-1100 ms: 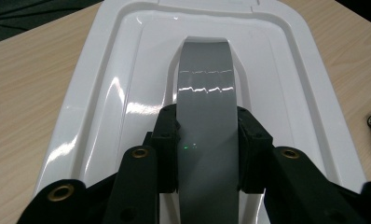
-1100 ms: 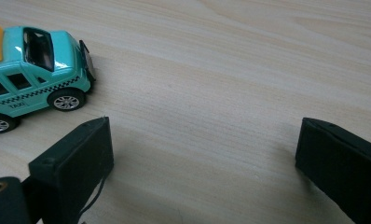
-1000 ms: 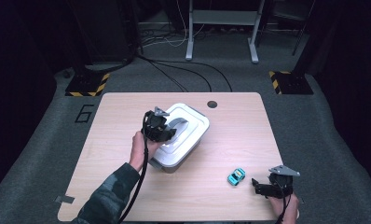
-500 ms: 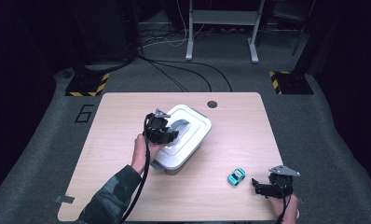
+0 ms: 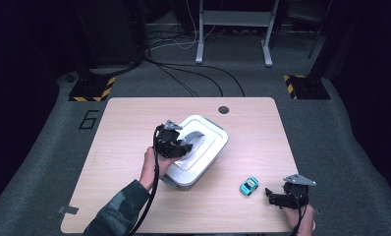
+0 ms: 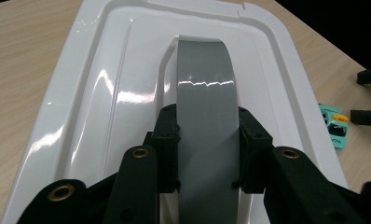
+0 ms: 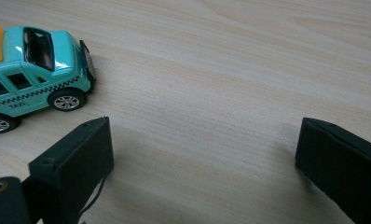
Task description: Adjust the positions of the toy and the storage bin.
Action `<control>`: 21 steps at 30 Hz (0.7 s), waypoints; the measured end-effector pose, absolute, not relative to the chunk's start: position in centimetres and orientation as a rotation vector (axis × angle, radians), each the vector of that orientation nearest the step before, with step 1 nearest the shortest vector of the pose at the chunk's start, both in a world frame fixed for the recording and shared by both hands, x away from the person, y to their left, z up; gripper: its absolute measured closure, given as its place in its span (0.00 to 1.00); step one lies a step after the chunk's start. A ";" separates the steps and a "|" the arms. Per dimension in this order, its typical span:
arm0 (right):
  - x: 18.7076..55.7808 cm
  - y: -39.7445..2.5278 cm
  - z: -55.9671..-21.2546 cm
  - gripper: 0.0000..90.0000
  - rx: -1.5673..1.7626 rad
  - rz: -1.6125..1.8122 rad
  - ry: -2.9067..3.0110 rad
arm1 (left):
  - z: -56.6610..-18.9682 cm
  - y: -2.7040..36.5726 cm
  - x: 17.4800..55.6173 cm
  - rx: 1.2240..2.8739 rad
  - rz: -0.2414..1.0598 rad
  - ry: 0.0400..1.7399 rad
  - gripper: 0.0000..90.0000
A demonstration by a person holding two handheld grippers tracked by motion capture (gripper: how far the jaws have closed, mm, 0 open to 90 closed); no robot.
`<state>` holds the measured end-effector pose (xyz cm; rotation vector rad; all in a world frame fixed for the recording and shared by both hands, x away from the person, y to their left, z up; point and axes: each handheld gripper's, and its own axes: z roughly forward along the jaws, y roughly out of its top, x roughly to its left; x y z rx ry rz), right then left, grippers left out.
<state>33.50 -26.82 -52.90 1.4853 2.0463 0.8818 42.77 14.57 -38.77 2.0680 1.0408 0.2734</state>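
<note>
- A white plastic box (image 5: 196,152) with a glossy, ridged lid (image 6: 127,88) sits askew at the middle of the wooden table, lid in place.
- Its grey arched handle (image 6: 207,116) runs along the lid's centre, clamped on both sides by the left gripper (image 6: 207,154).

Bright table (image 5: 125,123) amid dark surroundings, glare on white lid (image 6: 104,93), near jaws blurred

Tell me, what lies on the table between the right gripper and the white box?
A small teal toy car stands there, on bare wood, apart from the right gripper and the white box. The high view shows this.
</note>
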 end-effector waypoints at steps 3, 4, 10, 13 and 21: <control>33.5 -26.8 -52.9 0.04 1.484 0.881 2.048 | -38.8 14.3 42.4 2.078 0.272 1.025 0.73; 33.5 -26.8 -52.9 0.04 1.483 0.881 2.048 | -38.8 14.2 42.3 2.082 0.281 1.020 0.73; 33.5 -26.8 -52.9 0.04 1.485 0.883 2.046 | -38.7 13.7 42.5 2.142 0.369 0.999 0.64; 33.5 -26.8 -52.9 0.04 1.485 0.883 2.047 | -38.6 13.2 42.6 2.169 0.422 0.977 0.59; 33.5 -26.8 -52.9 0.04 1.485 0.883 2.046 | -38.0 12.0 43.3 2.195 0.497 0.942 0.65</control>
